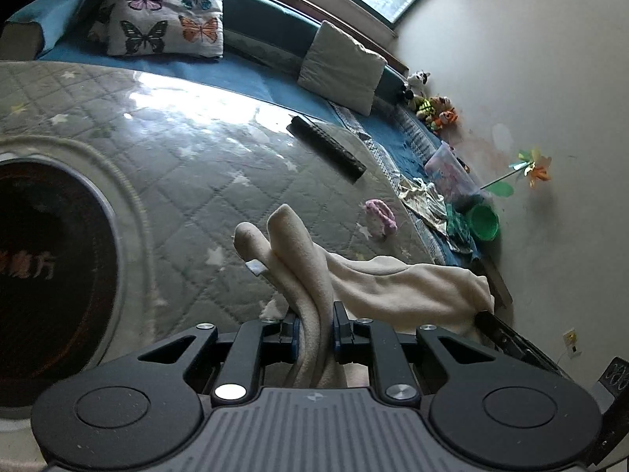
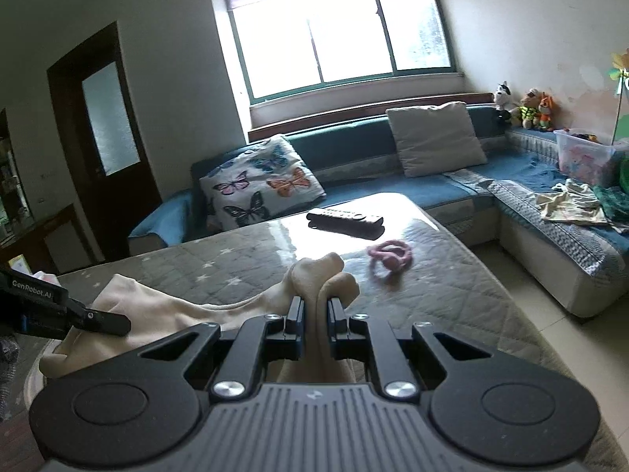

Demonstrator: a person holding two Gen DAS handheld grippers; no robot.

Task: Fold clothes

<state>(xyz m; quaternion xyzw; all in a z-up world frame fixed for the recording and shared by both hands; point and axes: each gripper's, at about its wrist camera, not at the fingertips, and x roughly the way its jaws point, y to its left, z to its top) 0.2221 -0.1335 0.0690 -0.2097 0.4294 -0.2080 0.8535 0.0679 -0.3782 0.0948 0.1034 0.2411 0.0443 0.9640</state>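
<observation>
A cream fleece garment (image 1: pixel 397 283) hangs between both grippers above a grey quilted table (image 1: pixel 188 165). My left gripper (image 1: pixel 313 324) is shut on a bunched fold of it that sticks up past the jaws. My right gripper (image 2: pixel 315 318) is shut on another bunched part of the same garment (image 2: pixel 165 310). The right gripper shows at the right edge of the left wrist view (image 1: pixel 507 334); the left gripper shows at the left of the right wrist view (image 2: pixel 70 314), clamped on the cloth's edge.
A black remote (image 2: pixel 345 222) and a pink knitted piece (image 2: pixel 389 257) lie on the table. Behind is a blue sofa (image 2: pixel 452 188) with a butterfly cushion (image 2: pixel 259 185), a grey cushion (image 2: pixel 436 137), loose clothes (image 2: pixel 570 202), a plastic box (image 2: pixel 582 157) and plush toys (image 2: pixel 526 108).
</observation>
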